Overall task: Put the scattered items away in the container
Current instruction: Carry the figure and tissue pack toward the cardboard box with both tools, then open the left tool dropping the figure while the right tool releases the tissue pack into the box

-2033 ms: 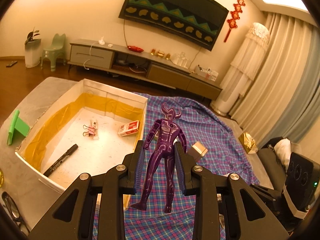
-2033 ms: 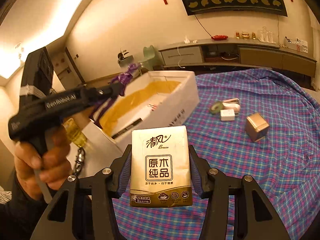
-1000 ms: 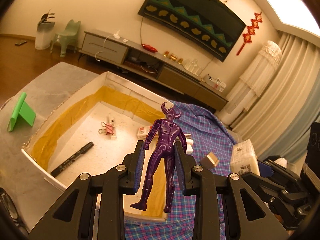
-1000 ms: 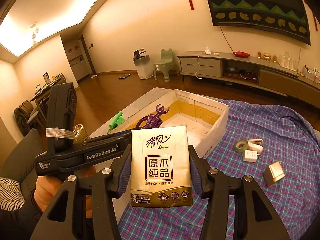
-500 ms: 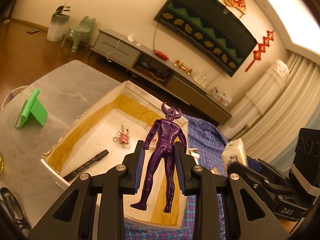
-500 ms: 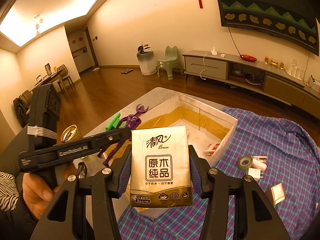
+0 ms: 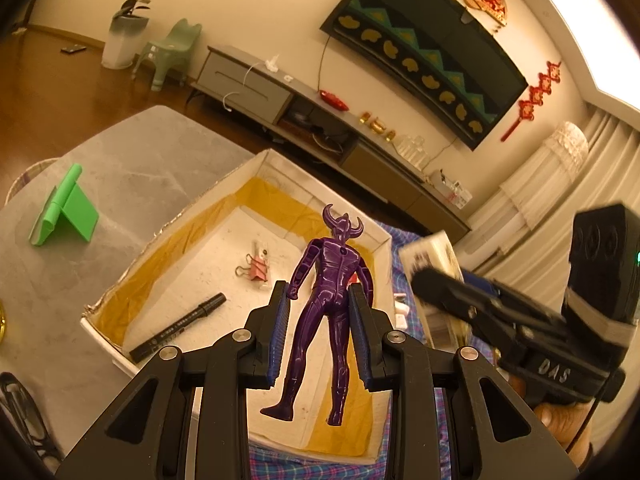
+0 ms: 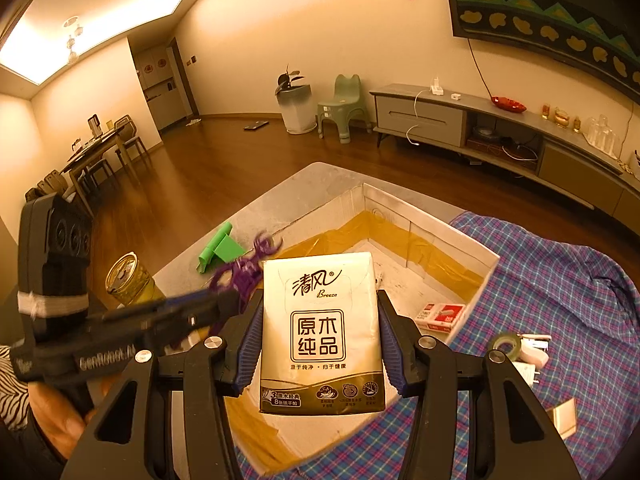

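Note:
My left gripper (image 7: pixel 322 316) is shut on a purple horned figure (image 7: pixel 328 288) and holds it above the white box (image 7: pixel 384 248), near its front. The box holds a black marker (image 7: pixel 180 322), a pink binder clip (image 7: pixel 256 270) and a small red-and-white box (image 8: pixel 440 316). My right gripper (image 8: pixel 318 332) is shut on a cream tissue pack (image 8: pixel 320 332), held over the box's near corner (image 8: pixel 484 264). The left gripper and blurred figure (image 8: pixel 244 270) show at left in the right wrist view; the right gripper shows blurred in the left wrist view (image 7: pixel 440 276).
A plaid cloth (image 8: pixel 560 280) covers the table right of the box, with a tape roll (image 8: pixel 506 344), a white charger (image 8: pixel 534 350) and a metallic cube (image 8: pixel 564 420). A green stand (image 7: pixel 64 212) and a can (image 8: pixel 128 280) sit on the grey tabletop at left.
Both grippers have moved left and over the box with their loads still held. The right gripper has come closer beside the left one.

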